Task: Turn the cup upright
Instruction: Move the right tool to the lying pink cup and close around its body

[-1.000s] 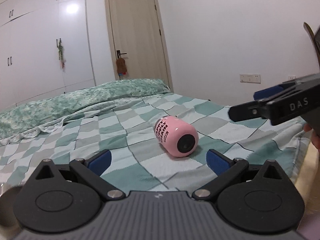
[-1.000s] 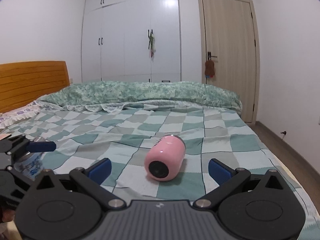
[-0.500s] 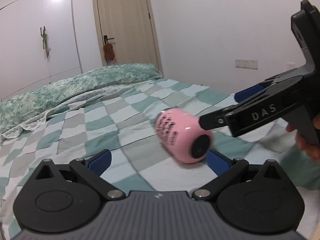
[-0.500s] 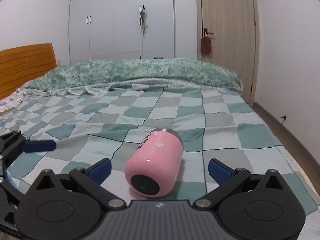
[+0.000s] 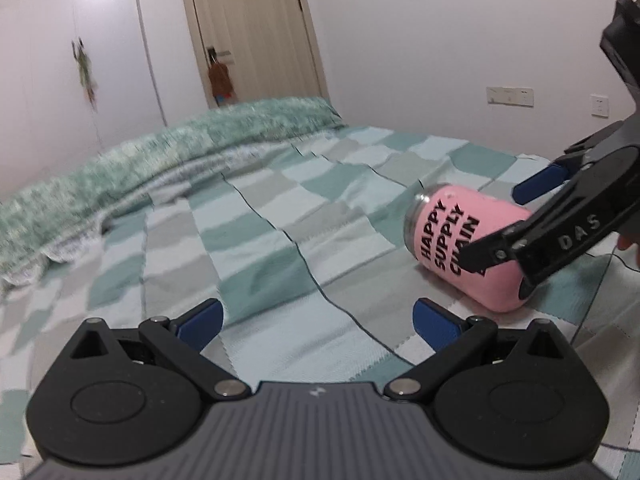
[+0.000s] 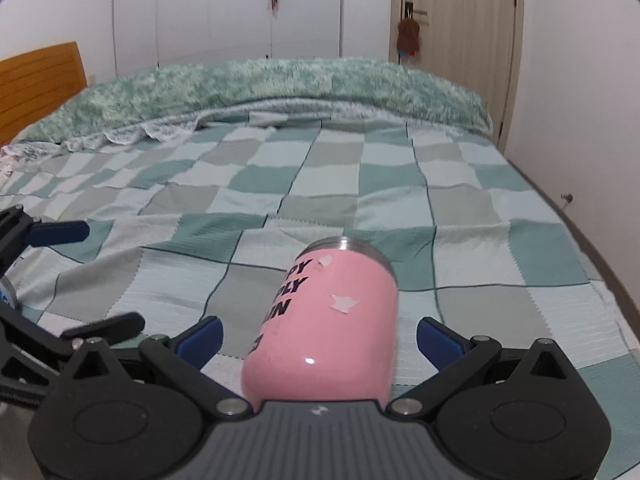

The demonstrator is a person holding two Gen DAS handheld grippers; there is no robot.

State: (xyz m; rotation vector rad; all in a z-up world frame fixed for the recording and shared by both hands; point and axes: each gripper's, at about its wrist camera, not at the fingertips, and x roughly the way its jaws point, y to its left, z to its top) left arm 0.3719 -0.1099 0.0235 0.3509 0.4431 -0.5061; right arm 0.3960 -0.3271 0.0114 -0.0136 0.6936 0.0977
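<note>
A pink cup (image 6: 328,320) with black lettering and a steel rim lies on its side on the checked bedspread, rim pointing away from the right wrist camera. My right gripper (image 6: 318,334) is open, its blue-tipped fingers either side of the cup's body, not touching it. In the left wrist view the cup (image 5: 460,240) lies at the right with the right gripper (image 5: 516,220) around it. My left gripper (image 5: 316,320) is open and empty, left of the cup, over the bedspread.
The green and white checked bedspread (image 6: 280,184) covers the bed, with a rolled green blanket (image 6: 256,88) at its far end. A wooden headboard (image 6: 40,80) is at the left. A door (image 6: 456,40) and white wardrobes stand behind. The bed's right edge drops to the floor.
My right gripper has moved forward so the cup sits between its open fingers. My left gripper has swung left, so the cup has shifted to the right of its view.
</note>
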